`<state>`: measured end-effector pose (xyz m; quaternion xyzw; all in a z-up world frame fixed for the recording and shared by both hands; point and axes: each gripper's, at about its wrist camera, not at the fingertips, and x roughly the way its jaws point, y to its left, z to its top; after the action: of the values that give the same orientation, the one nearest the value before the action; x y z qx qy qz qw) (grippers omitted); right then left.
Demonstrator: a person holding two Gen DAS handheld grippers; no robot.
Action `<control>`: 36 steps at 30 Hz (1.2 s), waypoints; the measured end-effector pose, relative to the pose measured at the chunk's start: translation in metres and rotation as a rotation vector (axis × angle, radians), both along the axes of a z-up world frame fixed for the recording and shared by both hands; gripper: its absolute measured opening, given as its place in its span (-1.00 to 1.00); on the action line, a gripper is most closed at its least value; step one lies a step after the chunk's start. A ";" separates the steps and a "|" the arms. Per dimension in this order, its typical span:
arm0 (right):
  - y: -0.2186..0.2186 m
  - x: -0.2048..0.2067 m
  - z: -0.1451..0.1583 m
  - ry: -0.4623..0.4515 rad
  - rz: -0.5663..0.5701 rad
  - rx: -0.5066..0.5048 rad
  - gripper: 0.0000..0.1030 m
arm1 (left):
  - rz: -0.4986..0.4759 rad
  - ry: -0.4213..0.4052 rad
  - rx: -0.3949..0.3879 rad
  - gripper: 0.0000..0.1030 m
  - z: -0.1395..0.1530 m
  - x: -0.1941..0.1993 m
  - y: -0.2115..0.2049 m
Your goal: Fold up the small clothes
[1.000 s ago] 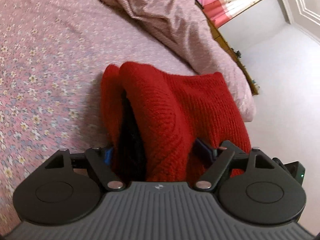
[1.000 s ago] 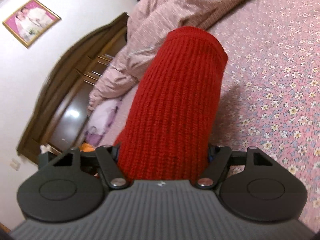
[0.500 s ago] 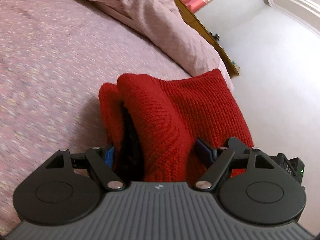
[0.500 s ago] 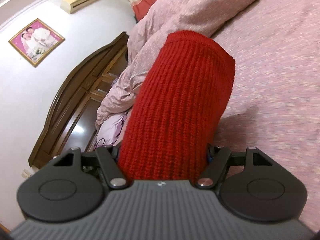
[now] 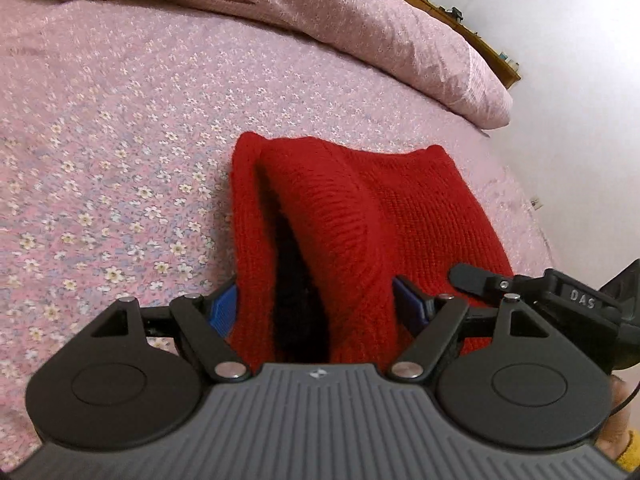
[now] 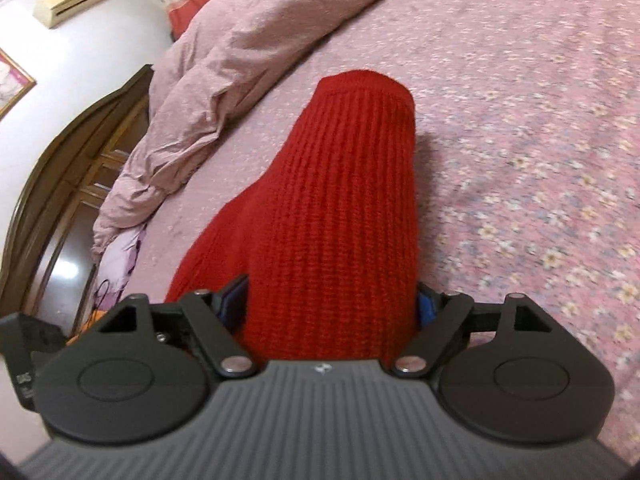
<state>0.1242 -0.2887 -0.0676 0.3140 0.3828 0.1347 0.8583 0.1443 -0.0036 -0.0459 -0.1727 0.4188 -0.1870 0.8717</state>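
Observation:
A red knitted garment (image 5: 360, 216) hangs doubled over the floral bedspread (image 5: 100, 160). My left gripper (image 5: 320, 304) is shut on one bunched end of it, with a dark fold showing between the layers. My right gripper (image 6: 332, 304) is shut on the other end (image 6: 340, 200), a ribbed red part that droops toward the bed. The right gripper's body also shows at the right edge of the left wrist view (image 5: 560, 300). The blue finger pads (image 5: 224, 304) press the knit from both sides.
A crumpled pink duvet (image 5: 320, 12) lies along the far side of the bed and also shows in the right wrist view (image 6: 240, 52). A dark wooden headboard (image 6: 60, 184) stands at the left. A white wall (image 5: 580, 80) borders the bed's right edge.
Both grippers have tilted downward toward the bed, still holding the red garment. The bedspread now fills more of both views and the garment hangs closer to it.

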 end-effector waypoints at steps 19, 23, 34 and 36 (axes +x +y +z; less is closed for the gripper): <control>0.017 -0.069 0.005 -0.035 -0.043 -0.197 0.57 | 0.072 0.021 0.199 0.74 0.001 -0.044 -0.001; 0.020 -0.069 -0.012 0.014 -0.046 -0.166 0.57 | 0.091 0.003 0.199 0.74 0.004 -0.052 0.000; 0.041 -0.104 0.020 -0.095 -0.064 -0.353 0.58 | 0.113 -0.073 0.371 0.77 0.026 -0.091 -0.022; 0.045 -0.113 0.028 -0.124 -0.061 -0.375 0.56 | 0.123 -0.073 0.383 0.78 0.028 -0.098 -0.024</control>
<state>0.0114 -0.2436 -0.0401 0.1513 0.3380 0.0542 0.9273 0.0461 -0.0280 -0.0175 -0.0221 0.4035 -0.0562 0.9130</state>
